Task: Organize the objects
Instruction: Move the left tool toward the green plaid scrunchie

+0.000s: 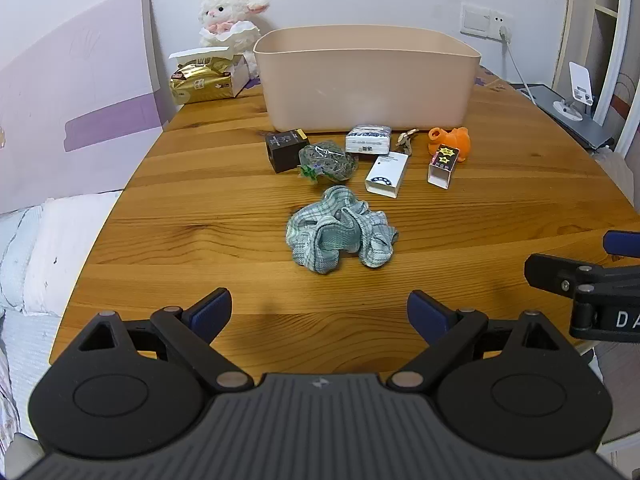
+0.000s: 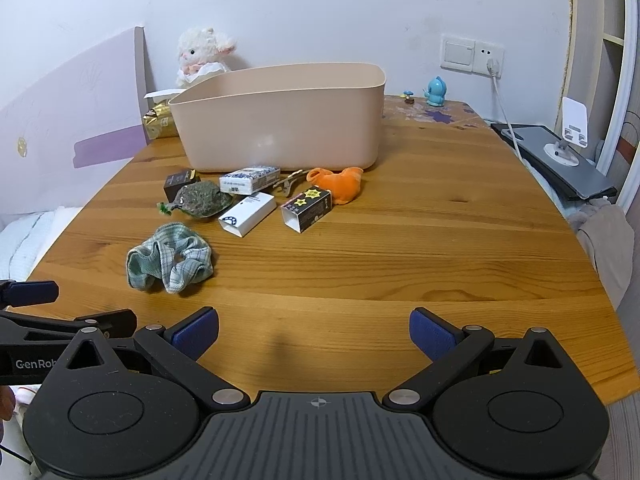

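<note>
A pink plastic bin (image 1: 366, 80) (image 2: 280, 120) stands at the back of the wooden table (image 1: 240, 208) (image 2: 440, 248). In front of it lie a dark box (image 1: 283, 150) (image 2: 180, 182), a grey-green pouch (image 1: 330, 160) (image 2: 202, 200), a tissue pack (image 1: 368, 139) (image 2: 250, 180), a white box (image 1: 387, 174) (image 2: 247, 214), a star-printed box (image 1: 442, 166) (image 2: 307, 209), an orange toy (image 1: 450, 142) (image 2: 340, 184) and a hair clip (image 1: 406, 139) (image 2: 289, 182). A crumpled green checked cloth (image 1: 340, 236) (image 2: 170, 258) lies nearer. My left gripper (image 1: 319, 314) and right gripper (image 2: 314, 334) hover open and empty over the near edge.
A plush lamb (image 1: 230, 14) (image 2: 200, 54) and a gold tissue packet (image 1: 202, 80) sit at the back left. A blue figurine (image 2: 435, 91), a wall socket with cable (image 2: 490, 62) and a phone stand on a grey board (image 2: 570, 140) are at the right. A bed (image 1: 48, 248) lies left.
</note>
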Available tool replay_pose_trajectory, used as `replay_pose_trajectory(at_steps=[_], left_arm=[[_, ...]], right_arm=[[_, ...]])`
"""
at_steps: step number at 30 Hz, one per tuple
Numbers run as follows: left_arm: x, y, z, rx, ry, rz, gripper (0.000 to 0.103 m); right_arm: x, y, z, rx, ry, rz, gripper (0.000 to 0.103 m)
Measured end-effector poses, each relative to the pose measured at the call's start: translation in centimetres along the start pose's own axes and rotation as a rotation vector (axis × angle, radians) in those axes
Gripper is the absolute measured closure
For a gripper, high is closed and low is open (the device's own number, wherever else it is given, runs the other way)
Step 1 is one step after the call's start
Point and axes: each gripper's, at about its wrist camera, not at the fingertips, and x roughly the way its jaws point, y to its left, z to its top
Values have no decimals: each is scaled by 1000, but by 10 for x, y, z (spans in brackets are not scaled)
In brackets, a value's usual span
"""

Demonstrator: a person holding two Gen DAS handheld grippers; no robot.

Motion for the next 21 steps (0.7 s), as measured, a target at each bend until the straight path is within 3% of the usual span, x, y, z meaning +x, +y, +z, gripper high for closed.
replay_pose_trajectory(at_steps=[21], left_arm=[[0,-1,3,5,-2,4,8]], right_arm=[[4,-1,6,-7,-1,-2,0]])
